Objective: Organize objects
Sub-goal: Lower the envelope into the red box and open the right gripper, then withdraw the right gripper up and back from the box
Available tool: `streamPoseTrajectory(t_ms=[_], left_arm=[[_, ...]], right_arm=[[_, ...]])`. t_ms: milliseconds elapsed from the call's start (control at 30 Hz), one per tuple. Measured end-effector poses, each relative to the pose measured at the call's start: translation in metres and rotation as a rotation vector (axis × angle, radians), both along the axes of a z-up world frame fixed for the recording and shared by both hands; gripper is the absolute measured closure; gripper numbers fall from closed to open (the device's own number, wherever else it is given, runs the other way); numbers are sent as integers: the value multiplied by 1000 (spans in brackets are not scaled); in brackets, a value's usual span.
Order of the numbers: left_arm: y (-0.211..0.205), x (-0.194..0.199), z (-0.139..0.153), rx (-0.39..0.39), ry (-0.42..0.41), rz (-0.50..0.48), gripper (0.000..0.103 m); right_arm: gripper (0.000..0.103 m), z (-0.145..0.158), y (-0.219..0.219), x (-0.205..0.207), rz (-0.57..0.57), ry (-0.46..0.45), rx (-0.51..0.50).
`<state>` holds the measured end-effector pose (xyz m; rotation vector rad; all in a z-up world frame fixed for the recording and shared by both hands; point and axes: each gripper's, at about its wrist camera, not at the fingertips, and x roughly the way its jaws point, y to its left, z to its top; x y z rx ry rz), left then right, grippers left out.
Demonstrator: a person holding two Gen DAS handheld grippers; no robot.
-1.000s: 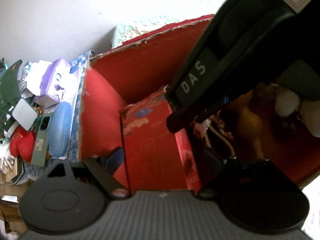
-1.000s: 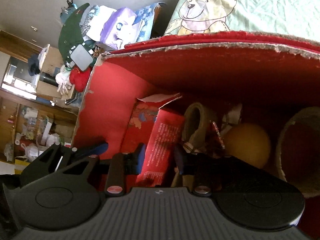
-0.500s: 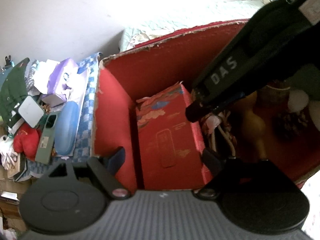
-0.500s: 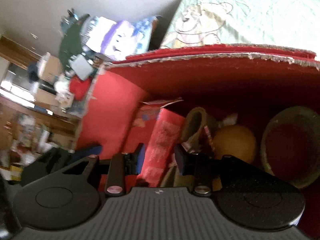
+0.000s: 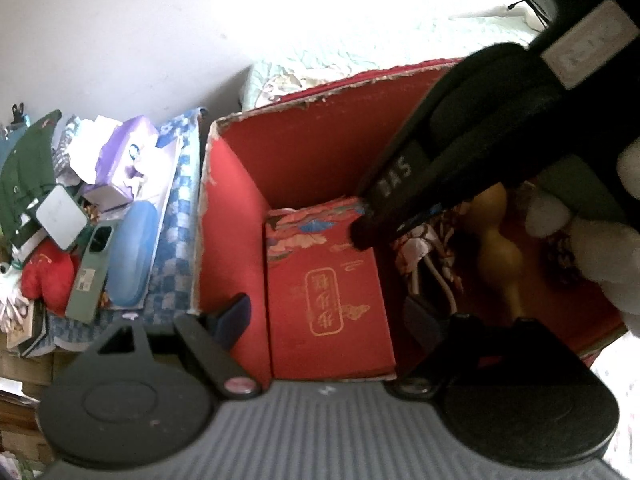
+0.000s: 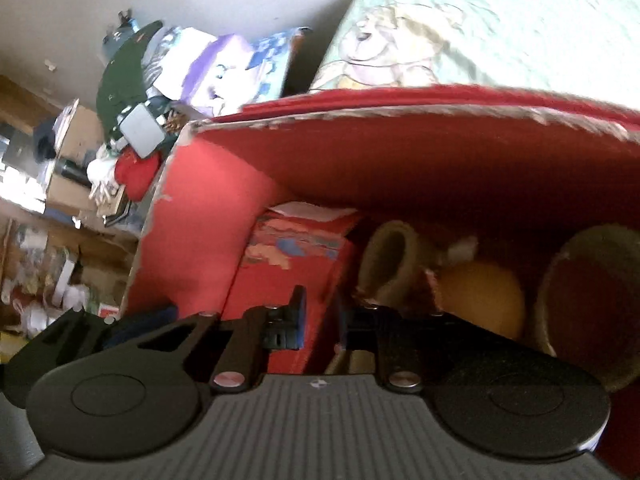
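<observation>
Red carton (image 5: 326, 300) stands upright in the left end of the open red box (image 5: 232, 240), long axis vertical. Right tool (image 6: 320, 320) has just been closing and grips the carton's top edge. Left tool (image 5: 324, 316) is wide open, straddling the carton without contact. Yellow gourd (image 5: 500, 248) lies to the right.

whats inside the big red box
A small red carton, a yellow gourd, tape rolls and patterned cloth; the tools cover the box floor.
</observation>
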<state>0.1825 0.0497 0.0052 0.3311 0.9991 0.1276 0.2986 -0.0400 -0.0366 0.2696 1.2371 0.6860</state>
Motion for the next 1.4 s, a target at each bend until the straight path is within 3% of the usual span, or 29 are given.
streamPoseTrajectory(t_ms=[200,367,600,867,1067,1400], left_arm=[[0,5,-2,-13,3,10,15],[2,9,-2,-41,8,25,15],[-1,6,2,-44,-6,17,14],[-6,-1,3,-57,-19,5,11],[-8,-4,6,-79,-30,-7,8],[-4,-7,8,-144,-24,7,3]], right_arm=[[78,19,-18,-20,-48,-109,-57],[78,23,-36,-34,-151,-125,-76],[71,32,-40,-66,-224,-235,-211],[68,35,-49,-88,-315,-234,-220],[44,42,-52,-104,-373,-271,-235],[44,43,-57,-120,-440,-308,-258]])
